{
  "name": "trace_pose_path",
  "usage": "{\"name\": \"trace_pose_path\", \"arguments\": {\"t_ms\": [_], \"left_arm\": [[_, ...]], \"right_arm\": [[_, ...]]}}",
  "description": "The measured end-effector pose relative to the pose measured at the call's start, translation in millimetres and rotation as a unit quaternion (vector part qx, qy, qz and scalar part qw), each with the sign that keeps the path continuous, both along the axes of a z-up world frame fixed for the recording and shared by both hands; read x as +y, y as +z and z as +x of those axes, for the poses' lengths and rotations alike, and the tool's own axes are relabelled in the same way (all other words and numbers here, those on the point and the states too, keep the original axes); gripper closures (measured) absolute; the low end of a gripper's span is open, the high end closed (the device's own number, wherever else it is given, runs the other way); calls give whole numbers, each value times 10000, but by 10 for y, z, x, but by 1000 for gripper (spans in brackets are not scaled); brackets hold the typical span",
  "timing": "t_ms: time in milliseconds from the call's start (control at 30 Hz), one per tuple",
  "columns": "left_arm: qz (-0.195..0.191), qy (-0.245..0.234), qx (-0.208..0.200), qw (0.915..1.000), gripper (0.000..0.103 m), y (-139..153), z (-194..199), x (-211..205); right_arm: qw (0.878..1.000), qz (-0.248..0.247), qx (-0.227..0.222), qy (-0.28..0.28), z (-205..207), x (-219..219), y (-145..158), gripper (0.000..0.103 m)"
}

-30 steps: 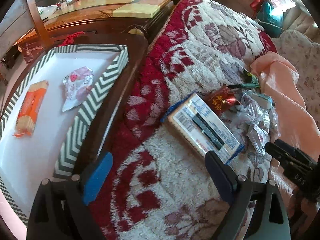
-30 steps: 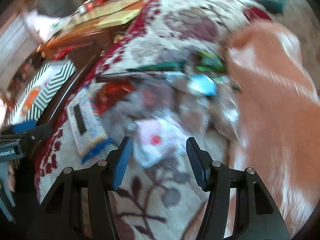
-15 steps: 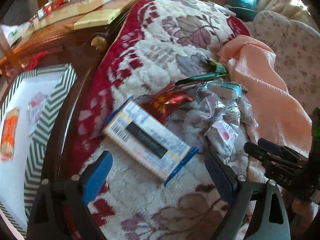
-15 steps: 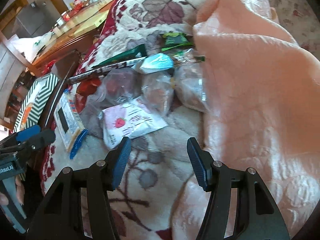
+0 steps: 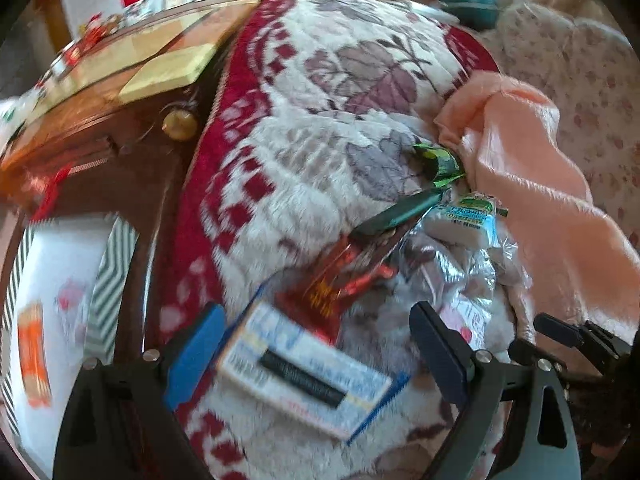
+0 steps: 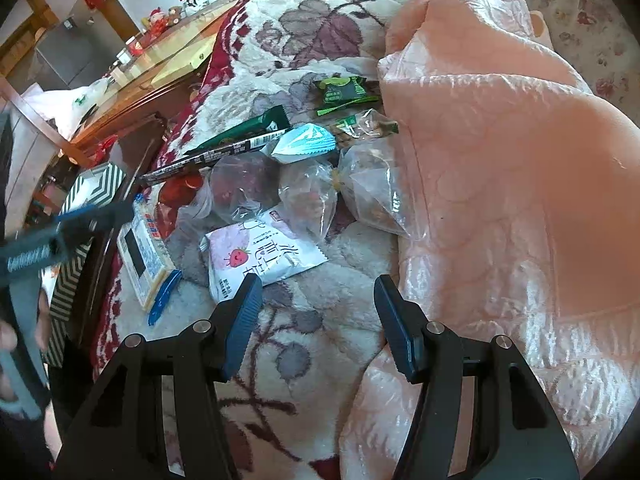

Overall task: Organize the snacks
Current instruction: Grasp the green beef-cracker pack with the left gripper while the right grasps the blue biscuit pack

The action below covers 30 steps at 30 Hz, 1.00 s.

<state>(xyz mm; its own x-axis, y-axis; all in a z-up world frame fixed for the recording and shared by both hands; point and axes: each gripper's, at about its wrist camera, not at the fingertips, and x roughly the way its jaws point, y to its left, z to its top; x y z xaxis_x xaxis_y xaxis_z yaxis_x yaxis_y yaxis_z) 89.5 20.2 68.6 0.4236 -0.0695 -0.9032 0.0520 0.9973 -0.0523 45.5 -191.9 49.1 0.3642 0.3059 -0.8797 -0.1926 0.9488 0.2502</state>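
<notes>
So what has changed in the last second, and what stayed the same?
The left tongs swung away from the chevron tray and now sit open over the barcode pack. The right tongs settled, open, before the strawberry packet. Nothing was gripped; the snacks lie unmoved.

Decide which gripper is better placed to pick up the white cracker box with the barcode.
Left. The cracker box lies between the left gripper's open fingers, while the right gripper sits open over the strawberry packet, off to one side.
</notes>
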Motion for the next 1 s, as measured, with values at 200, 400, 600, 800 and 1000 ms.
{"name": "trace_pose_path", "arguments": {"t_ms": [200,400,600,800,1000], "left_arm": [[161,-497,-34,9986,8,28,329,-217],[254,-743,201,9967,8,-110,729,-422],[870,-596,391,9937,8,-311,1039,-431],[548,-251,339,9976,8,-252,1189,-183],[801,-1022,444,9905,8,-335,1236,-396]], "right_arm": [[10000,17,74,-34,29,-37,-62,45],[9999,27,156,-24,49,-69,-124,45],[9998,37,179,-72,59,-115,-155,45],[9997,74,216,3,59,-83,-180,45],[9995,44,302,59,58,-51,-234,45]]}}
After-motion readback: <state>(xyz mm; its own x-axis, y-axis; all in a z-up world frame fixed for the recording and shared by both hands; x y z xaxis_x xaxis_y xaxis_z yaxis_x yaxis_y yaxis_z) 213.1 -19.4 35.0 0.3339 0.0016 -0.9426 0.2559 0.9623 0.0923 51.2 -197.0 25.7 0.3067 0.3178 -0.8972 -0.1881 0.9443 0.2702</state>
